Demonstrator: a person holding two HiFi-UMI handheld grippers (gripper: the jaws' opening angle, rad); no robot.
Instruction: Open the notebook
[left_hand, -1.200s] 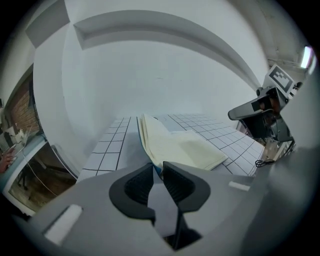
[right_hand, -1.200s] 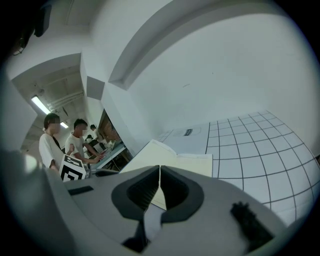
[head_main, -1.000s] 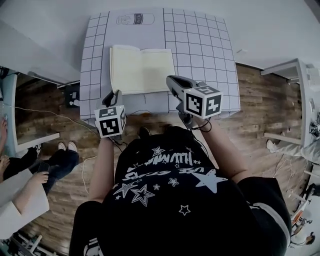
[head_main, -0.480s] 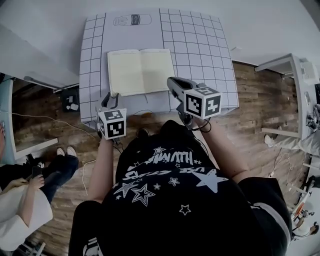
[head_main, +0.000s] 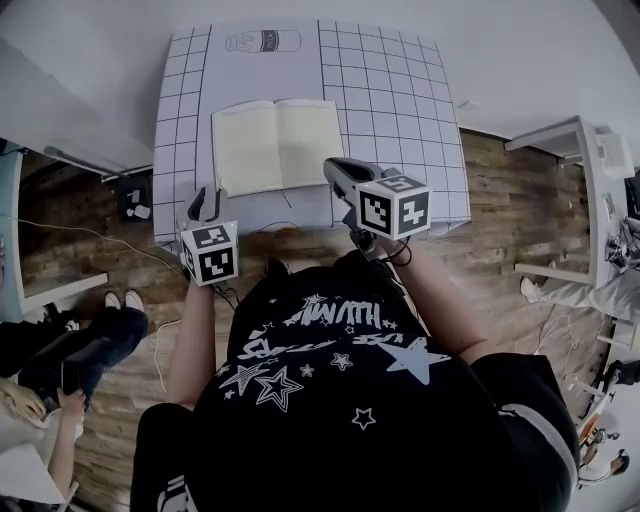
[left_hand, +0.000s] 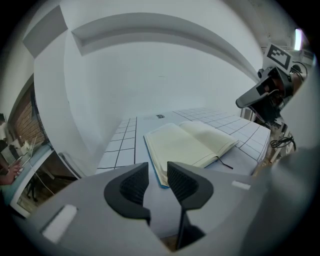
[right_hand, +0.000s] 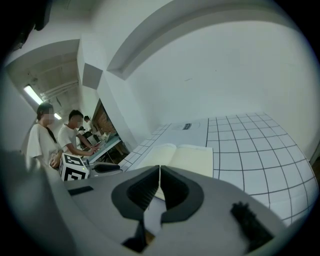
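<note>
The notebook (head_main: 277, 145) lies open and flat on the gridded white table mat (head_main: 390, 90), cream pages up. My left gripper (head_main: 205, 198) hovers just off the notebook's near left corner, apart from it. In the left gripper view the gripper (left_hand: 158, 172) has a gap between its jaws, which are closing with nothing between them; the notebook (left_hand: 187, 145) lies beyond. My right gripper (head_main: 334, 169) sits at the notebook's near right corner. In the right gripper view its jaws (right_hand: 159, 172) are shut and empty, with the notebook (right_hand: 187, 157) ahead of them.
A thin bookmark ribbon (left_hand: 226, 163) trails from the notebook's near edge. The table's front edge (head_main: 300, 225) runs just under both grippers. People sit at the left (head_main: 60, 370) and by a desk (right_hand: 70, 135). White furniture (head_main: 600, 150) stands at the right.
My left gripper has drawn left and back from the notebook's near left corner and its jaws have parted. The right gripper has stayed put. The notebook stays open.
</note>
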